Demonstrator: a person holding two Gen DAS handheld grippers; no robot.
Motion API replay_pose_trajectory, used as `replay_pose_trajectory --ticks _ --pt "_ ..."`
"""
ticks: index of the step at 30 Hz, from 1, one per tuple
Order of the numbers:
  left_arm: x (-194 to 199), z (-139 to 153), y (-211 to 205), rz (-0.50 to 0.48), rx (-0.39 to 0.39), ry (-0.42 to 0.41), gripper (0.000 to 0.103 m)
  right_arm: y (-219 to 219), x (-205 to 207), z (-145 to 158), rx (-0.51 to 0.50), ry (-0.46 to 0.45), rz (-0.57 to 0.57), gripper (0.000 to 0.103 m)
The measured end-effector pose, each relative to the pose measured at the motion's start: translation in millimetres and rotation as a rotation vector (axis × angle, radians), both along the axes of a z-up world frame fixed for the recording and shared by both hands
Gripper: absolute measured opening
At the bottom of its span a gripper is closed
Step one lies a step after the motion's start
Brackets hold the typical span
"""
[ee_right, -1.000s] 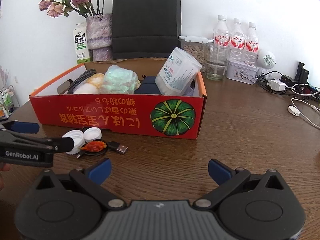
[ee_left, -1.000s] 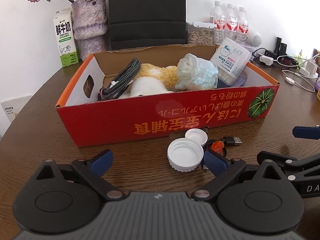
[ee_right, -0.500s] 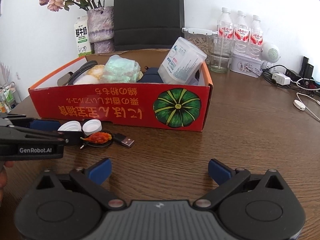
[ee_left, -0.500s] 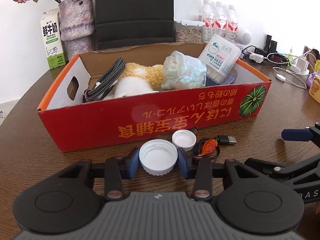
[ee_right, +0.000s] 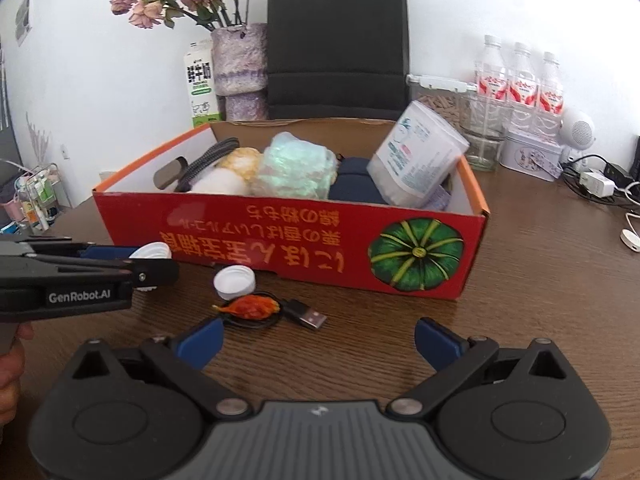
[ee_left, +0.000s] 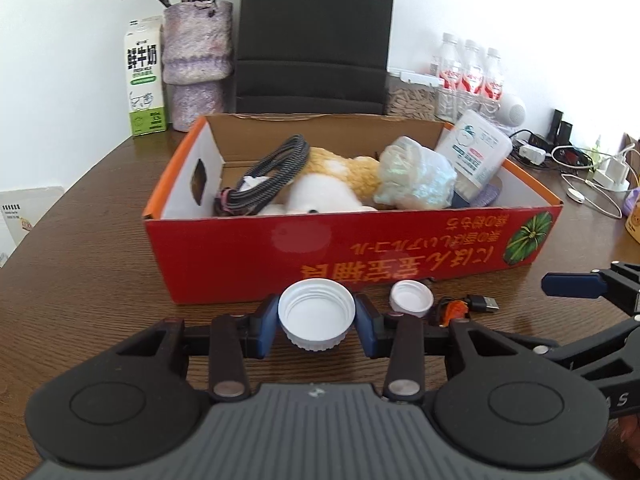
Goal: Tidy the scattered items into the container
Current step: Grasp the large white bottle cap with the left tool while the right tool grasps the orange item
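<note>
Change noted: a second ago your left tool (ee_left: 317, 322) stood wide behind the big cap (ee_left: 317, 314). Its jaws have just been closing and now pinch that cap rim to rim, open side up. In the right wrist view the cap looks clear of the desk (ee_right: 540, 280), just in front of the box (ee_right: 280, 240). I judge the pick done, with the carry over the near wall next.

Items, left to right:

1. Big cap. White plastic, round, threaded inside, ribbed outside. Held in your left tool, near the box's near wall.
2. Small cap (ee_right: 234, 281). White plastic, round, open side down in this view. Loose on the desk, just right of the big cap.
3. Cable (ee_right: 280, 312). Thin black coil with a metal USB plug, and an orange crinkled piece lying on it. On the desk, just in front of the small cap.
4. Right tool (ee_right: 316, 344). Jaws wide apart and holding nothing, low over the desk, just short of the cable.
5. Box. Red printed cardboard, plain brown inside, orange rim. It holds a braided cord (ee_left: 264, 176), a fluffy plush (ee_left: 332, 188), a crinkly film bag (ee_left: 416, 180) and a rigid clear tub (ee_left: 476, 152) leaning in the right end.

Two loose items are left after this cap.
</note>
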State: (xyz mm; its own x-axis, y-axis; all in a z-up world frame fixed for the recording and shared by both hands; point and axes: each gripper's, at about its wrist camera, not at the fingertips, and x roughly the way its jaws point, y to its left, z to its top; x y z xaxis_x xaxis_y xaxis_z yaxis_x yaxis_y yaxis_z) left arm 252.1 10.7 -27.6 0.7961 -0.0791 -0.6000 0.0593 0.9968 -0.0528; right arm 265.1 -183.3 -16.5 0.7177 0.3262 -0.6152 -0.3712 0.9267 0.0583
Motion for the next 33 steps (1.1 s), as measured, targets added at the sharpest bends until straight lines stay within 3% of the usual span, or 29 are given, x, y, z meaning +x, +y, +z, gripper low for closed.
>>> replay_pose_trajectory --ticks 9,16,21,26,30,33 --pt "-1.0 -1.2 21.9 0.030 -0.031 -0.001 0.041 27.8 8.3 -1.4 0.015 0.032 0.064 0.063" --pt "-4.5 0.2 26.0 0.025 -0.039 -0.012 0.041 38.6 14.1 2.2 -0.011 0.012 0.085 0.050" --pt "-5.7 0.1 29.5 0.034 -0.047 -0.013 0.041 45.2 10.7 2.4 -0.049 -0.007 0.103 0.049" --pt "-6.7 1.0 29.6 0.030 -0.051 -0.018 0.041 49.4 7.8 -1.6 -0.067 -0.004 0.115 0.036" --pt "-6.7 1.0 32.0 0.034 -0.058 -0.018 0.041 49.0 3.6 0.2 -0.055 -0.003 0.120 0.016" --pt "-7.3 1.7 32.1 0.035 -0.060 -0.020 0.041 47.4 0.7 1.8 -0.047 -0.005 0.119 0.011"
